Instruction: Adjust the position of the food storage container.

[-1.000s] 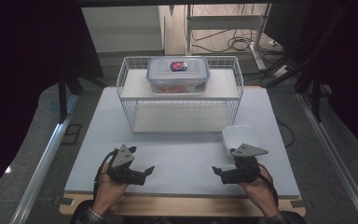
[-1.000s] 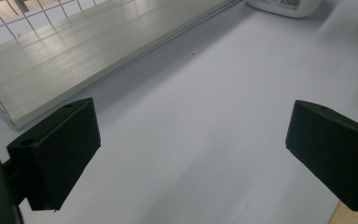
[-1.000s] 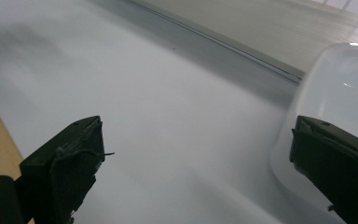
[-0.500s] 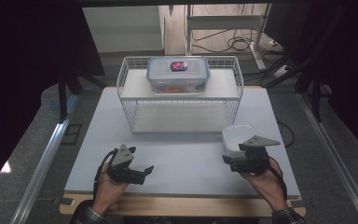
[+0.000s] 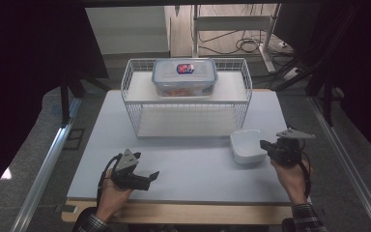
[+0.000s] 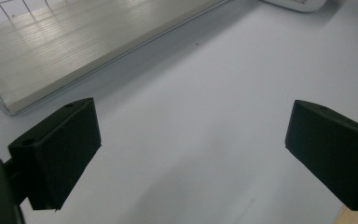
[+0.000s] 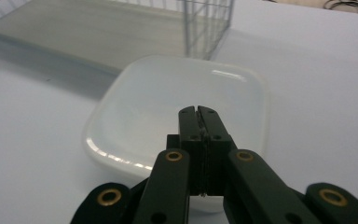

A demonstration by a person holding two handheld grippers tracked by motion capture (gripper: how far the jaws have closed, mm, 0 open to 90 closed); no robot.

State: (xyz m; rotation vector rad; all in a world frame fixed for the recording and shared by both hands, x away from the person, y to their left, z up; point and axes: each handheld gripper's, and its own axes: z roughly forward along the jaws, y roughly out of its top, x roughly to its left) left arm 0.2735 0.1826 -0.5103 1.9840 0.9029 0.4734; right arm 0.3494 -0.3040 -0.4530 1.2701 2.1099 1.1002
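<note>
A white square bowl (image 5: 245, 145) sits on the white table (image 5: 188, 164) in front of the wire rack's right end. My right gripper (image 5: 264, 145) is shut, its tips at the bowl's right rim. In the right gripper view the closed jaws (image 7: 199, 112) reach over the near rim of the bowl (image 7: 168, 98) with nothing between them. My left gripper (image 5: 150, 179) rests near the table's front left, open, pointing right. Between its wide-apart jaws in the left gripper view (image 6: 193, 149) lies only bare table.
A white wire rack (image 5: 134, 92) stands at the back middle of the table. On its upper shelf sits a clear lidded container (image 5: 184, 77) with a red and blue label. The rack's lower shelf (image 6: 74, 46) is bare. Cables lie on the floor behind.
My right gripper has moved forward and a little left, up to the bowl's right rim. The left gripper has stayed where it was.
</note>
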